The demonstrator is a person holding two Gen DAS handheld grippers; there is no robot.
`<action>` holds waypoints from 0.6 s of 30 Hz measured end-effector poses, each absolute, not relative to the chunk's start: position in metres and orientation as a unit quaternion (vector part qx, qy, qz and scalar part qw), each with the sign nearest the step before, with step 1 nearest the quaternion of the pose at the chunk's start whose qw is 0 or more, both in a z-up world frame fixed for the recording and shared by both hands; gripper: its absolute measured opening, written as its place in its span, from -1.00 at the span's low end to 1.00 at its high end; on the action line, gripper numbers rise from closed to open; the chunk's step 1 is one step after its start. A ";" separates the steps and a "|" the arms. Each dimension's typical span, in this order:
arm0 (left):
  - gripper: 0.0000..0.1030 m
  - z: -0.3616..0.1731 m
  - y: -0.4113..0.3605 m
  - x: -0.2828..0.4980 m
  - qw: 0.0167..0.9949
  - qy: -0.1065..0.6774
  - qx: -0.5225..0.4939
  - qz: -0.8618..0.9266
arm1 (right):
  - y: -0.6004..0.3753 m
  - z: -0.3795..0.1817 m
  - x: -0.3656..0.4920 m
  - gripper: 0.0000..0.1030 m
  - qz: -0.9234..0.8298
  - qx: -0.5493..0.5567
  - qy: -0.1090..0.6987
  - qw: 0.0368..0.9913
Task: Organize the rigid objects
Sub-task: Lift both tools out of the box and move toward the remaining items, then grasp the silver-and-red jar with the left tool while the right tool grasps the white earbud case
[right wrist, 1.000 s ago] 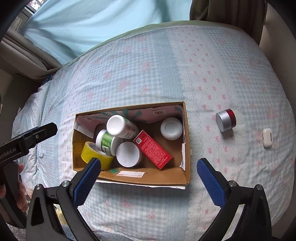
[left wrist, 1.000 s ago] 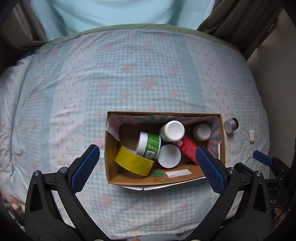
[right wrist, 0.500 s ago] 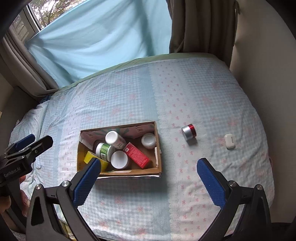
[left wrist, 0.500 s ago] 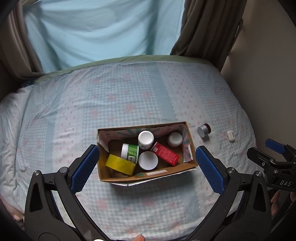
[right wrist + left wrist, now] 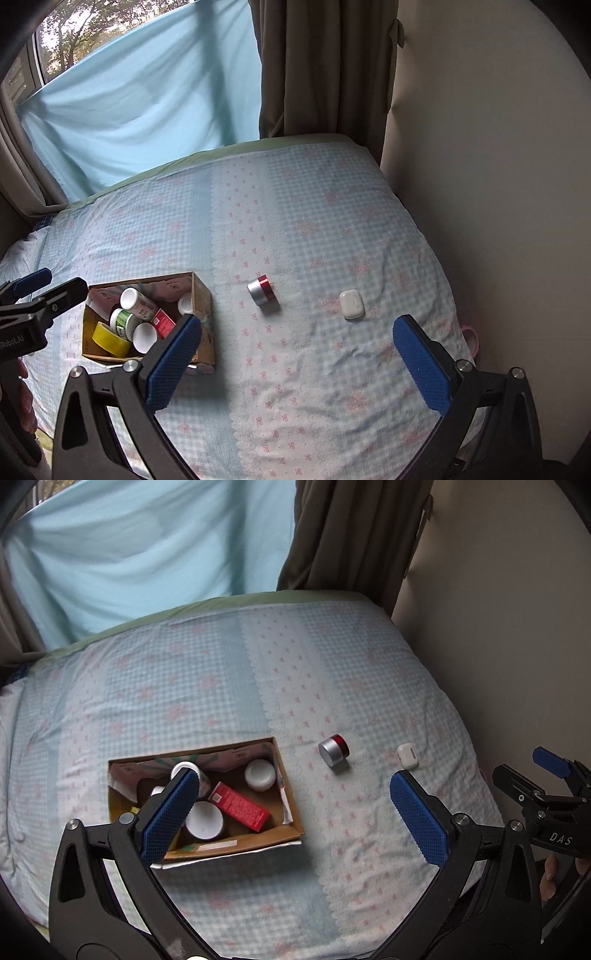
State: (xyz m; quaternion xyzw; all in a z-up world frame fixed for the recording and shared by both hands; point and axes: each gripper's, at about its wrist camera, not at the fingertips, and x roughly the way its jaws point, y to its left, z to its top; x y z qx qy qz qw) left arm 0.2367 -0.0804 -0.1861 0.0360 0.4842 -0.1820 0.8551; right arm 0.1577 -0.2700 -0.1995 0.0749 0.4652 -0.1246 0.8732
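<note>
Right wrist: silver jar (image 5: 261, 290) ahead, between spread jaws.

Cardboard box (image 5: 205, 295): open-topped, on the bedspread, holding the items below.
Yellow tape roll (image 5: 109, 338): near left corner.
Green-labelled jar (image 5: 122, 321): on its side.
White bottle (image 5: 135, 301): tilted.
Red carton (image 5: 238, 805): flat.
Silver-and-red jar (image 5: 261, 290): on its side, outside the box.
White earbud case (image 5: 351, 304): flat, right of the jar.
</note>
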 end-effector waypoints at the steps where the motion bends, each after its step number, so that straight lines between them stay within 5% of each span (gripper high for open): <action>1: 0.99 -0.191 -0.090 0.240 0.853 0.490 0.033 -0.180 | -0.281 -0.205 0.160 1.00 -0.124 0.080 0.469 0.871; 18: 0.99 -0.337 -0.227 0.330 0.772 0.621 0.034 -0.129 | -0.397 -0.320 0.218 1.00 -0.098 0.108 0.547 0.824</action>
